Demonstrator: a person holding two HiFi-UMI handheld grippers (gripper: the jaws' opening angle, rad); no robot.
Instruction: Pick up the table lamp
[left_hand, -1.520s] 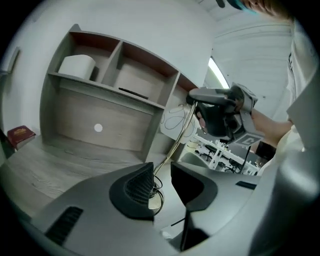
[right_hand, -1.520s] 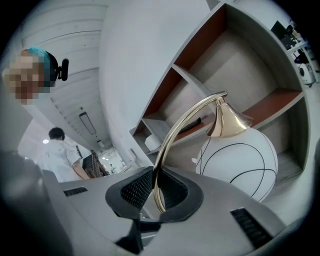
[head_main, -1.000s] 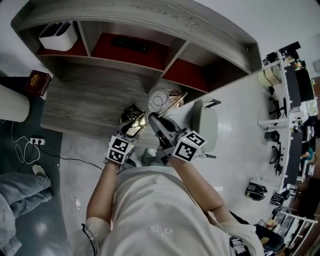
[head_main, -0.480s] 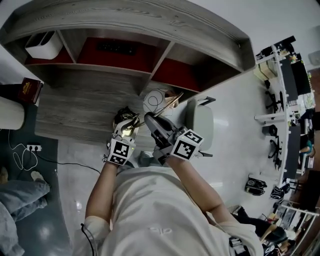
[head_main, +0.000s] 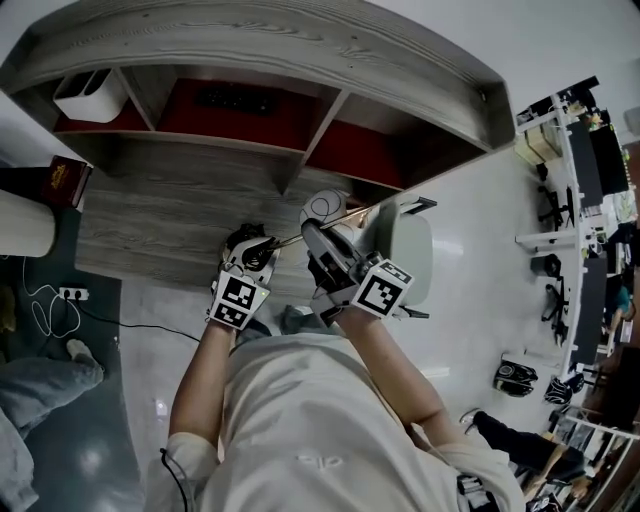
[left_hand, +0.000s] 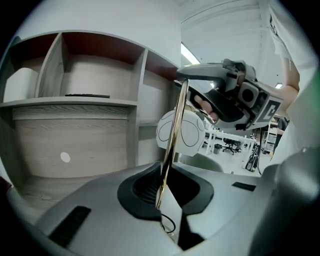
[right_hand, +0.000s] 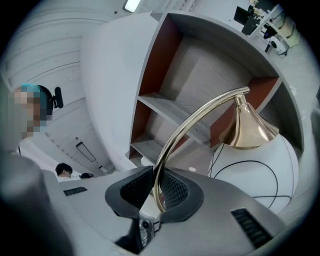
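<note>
Left gripper view shows the table lamp (left_hand: 192, 135) with its brass stem (left_hand: 172, 125) between my left gripper's (left_hand: 162, 187) fingers, which are closing narrow onto it. The stem runs up and away along their line, then bends over to the right gripper (left_hand: 186, 85). Its fingers are clamped on the curved part of the stem, with the brass cone (right_hand: 247, 127) and white globe (right_hand: 260, 175) just beyond them. In the head view the lamp hangs over the counter's (head_main: 160, 215) front corner, below the shelf unit (head_main: 250, 60). I judge the lift depends on both hands rising together, since the heavy end lies past the right fingers.
</note>
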